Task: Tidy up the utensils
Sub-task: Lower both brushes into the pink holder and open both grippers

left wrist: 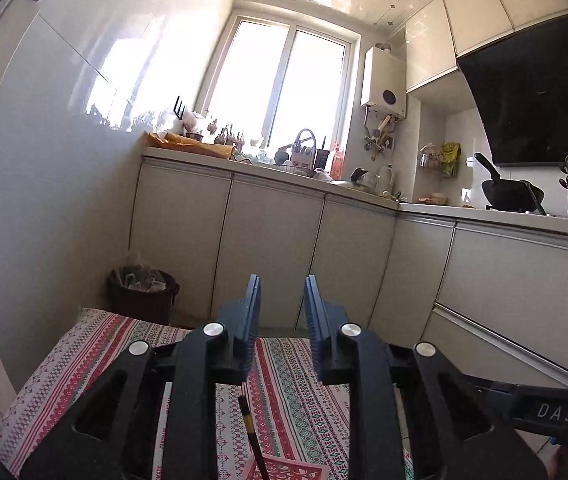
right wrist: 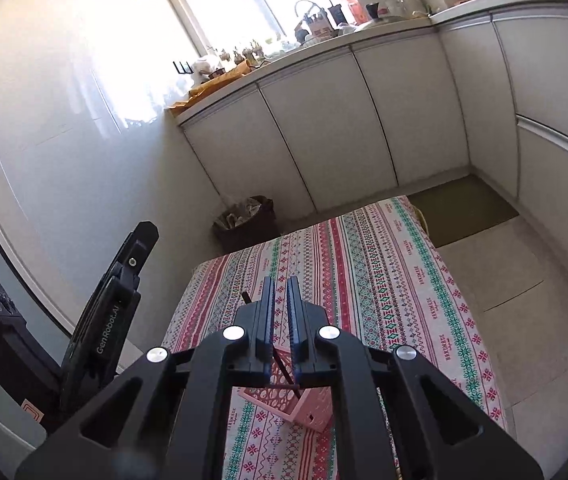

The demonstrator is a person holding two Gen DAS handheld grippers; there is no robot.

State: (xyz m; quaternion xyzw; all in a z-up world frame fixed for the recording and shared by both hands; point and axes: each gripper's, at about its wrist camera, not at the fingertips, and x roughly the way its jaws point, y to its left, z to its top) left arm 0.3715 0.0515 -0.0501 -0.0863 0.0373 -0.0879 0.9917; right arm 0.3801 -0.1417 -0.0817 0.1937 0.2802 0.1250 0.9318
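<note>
A pink perforated basket (right wrist: 304,402) stands on the patterned tablecloth (right wrist: 384,272) below my right gripper (right wrist: 281,286). A dark chopstick (right wrist: 280,364) rests in the basket, its upper end (right wrist: 246,297) showing left of my right fingers. My right gripper hangs above it with jaws a narrow gap apart, holding nothing. In the left wrist view my left gripper (left wrist: 282,286) is open and empty, raised above the tablecloth (left wrist: 292,396). A dark chopstick with a yellow band (left wrist: 250,428) and the pink basket's rim (left wrist: 284,470) show under it.
White cabinets (left wrist: 276,240) run along the far and right sides, with a cluttered counter above. A dark waste bin (right wrist: 246,218) stands on the floor beyond the table. My left gripper's body (right wrist: 108,320) shows at the left of the right wrist view.
</note>
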